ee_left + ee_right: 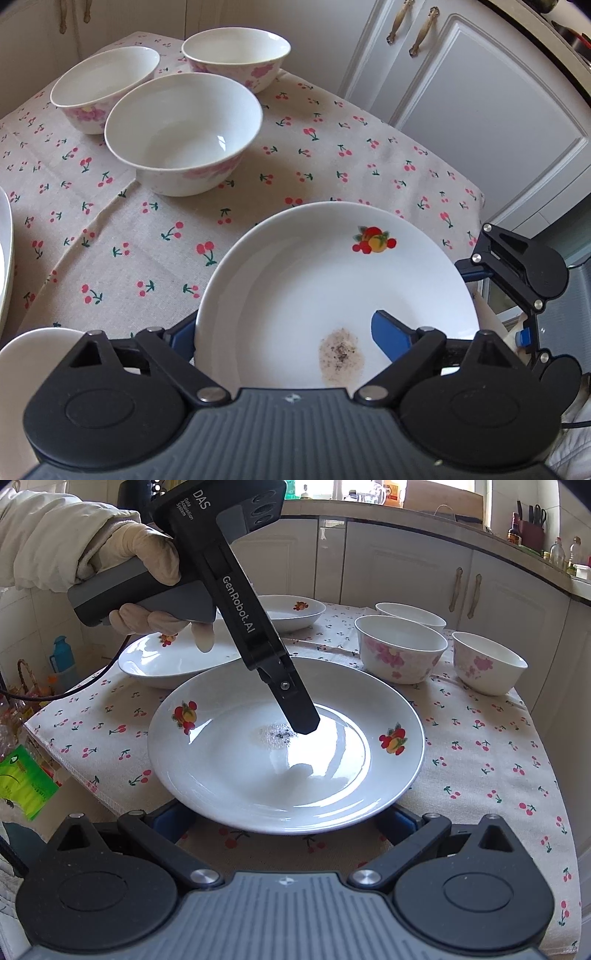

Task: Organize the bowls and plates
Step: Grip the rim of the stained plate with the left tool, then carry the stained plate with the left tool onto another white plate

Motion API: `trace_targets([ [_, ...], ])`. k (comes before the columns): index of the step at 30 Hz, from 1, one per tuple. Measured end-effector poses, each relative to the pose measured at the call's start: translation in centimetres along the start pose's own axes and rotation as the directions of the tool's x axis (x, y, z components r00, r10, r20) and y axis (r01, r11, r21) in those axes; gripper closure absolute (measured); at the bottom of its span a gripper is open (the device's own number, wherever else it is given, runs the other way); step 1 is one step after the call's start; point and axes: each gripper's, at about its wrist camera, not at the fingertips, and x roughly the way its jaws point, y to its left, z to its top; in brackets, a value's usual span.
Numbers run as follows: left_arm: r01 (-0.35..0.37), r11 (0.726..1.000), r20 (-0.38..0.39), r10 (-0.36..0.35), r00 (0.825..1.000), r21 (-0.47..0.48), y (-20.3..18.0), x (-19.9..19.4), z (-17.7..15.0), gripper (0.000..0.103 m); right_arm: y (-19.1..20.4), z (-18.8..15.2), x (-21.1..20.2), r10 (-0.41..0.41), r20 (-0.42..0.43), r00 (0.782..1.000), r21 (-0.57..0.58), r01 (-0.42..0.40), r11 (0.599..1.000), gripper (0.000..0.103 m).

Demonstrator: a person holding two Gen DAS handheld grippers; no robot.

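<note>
A white plate (332,280) with fruit decals and a dark speckled stain lies on the cherry-print cloth. My left gripper (284,321) stands open over it. One blue pad (391,336) rests inside the plate beside the stain, and the other pad (181,336) sits outside the rim. In the right wrist view the same plate (258,775) lies in the middle, with that left fingertip (304,723) touching its floor. My right gripper (286,821) is open and wide, its fingers partly hidden under the plate's near rim. Three pink-flowered bowls (184,133) (105,88) (236,55) stand behind.
Two more fruit-decal plates (173,657) (291,611) lie at the table's far left in the right wrist view. A gloved hand (147,557) holds the left gripper's handle. White cabinets (480,110) close in beyond the table's edge (480,199). Bags and a basket (26,701) sit beside the table.
</note>
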Motion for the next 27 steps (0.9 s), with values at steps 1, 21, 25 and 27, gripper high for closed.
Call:
trace_targets([
  [1, 0.003, 1.000, -0.004, -0.003, 1.000, 0.000, 0.1, 0.1, 0.0, 0.010, 0.0, 0.0, 0.0, 0.003, -0.002, 1.000, 0.001, -0.003, 1.000, 0.000],
  [21, 0.002, 1.000, 0.053, -0.001, 0.999, -0.020, 0.0, -2.2, 0.0, 0.010, -0.3, 1.8, -1.0, 0.014, -0.014, 1.000, -0.006, -0.014, 1.000, 0.000],
  [25, -0.012, 0.999, 0.082, 0.015, 0.997, -0.033, 0.4, -3.6, -0.2, 0.010, -0.1, 2.9, -1.2, 0.024, -0.001, 1.000, -0.026, -0.024, 0.999, 0.000],
  [27, -0.022, 0.999, 0.099, 0.026, 0.995, -0.042, 0.6, -4.4, -0.4, 0.010, 0.0, 3.5, -1.2, 0.034, 0.005, 0.999, -0.034, -0.033, 0.999, 0.000],
])
